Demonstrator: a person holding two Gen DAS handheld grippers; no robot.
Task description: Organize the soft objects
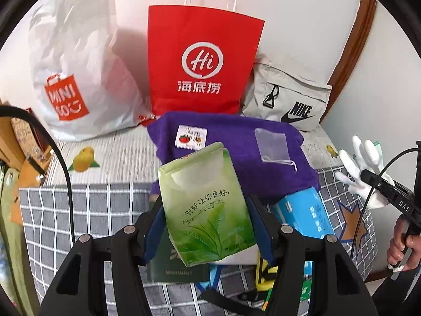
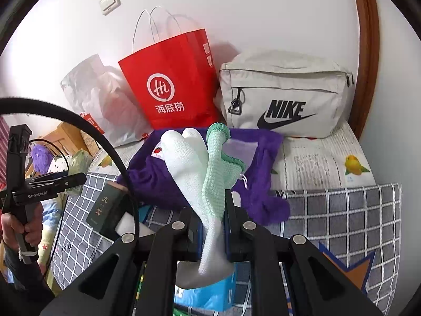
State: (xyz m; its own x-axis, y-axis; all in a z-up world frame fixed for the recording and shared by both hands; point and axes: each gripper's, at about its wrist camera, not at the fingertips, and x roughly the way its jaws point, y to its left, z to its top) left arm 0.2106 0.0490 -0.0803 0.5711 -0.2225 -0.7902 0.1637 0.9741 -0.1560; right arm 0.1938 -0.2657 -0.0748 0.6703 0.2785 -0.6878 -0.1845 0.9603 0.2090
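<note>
My left gripper (image 1: 205, 210) is shut on a green tea-leaf pouch (image 1: 208, 205), which stands upright between its blue pads. My right gripper (image 2: 211, 226) is shut on a white knit glove (image 2: 189, 163) with a mint-green cuff (image 2: 221, 163); the glove's fingers stick up past the tips. The same glove (image 1: 360, 163) shows at the right of the left wrist view. Beyond both grippers lies a purple towel (image 1: 236, 163) (image 2: 158, 181) with a small tomato sachet (image 1: 191, 137) and a clear drawstring pouch (image 1: 273, 147) on it.
A red paper bag (image 1: 202, 60) (image 2: 171, 84), a white plastic shopping bag (image 1: 79, 65) and a grey Nike bag (image 1: 289, 100) (image 2: 284, 92) stand against the wall. A blue tissue pack (image 1: 305, 210) and a dark green box (image 2: 108, 208) lie on the grey checked blanket (image 1: 92, 210).
</note>
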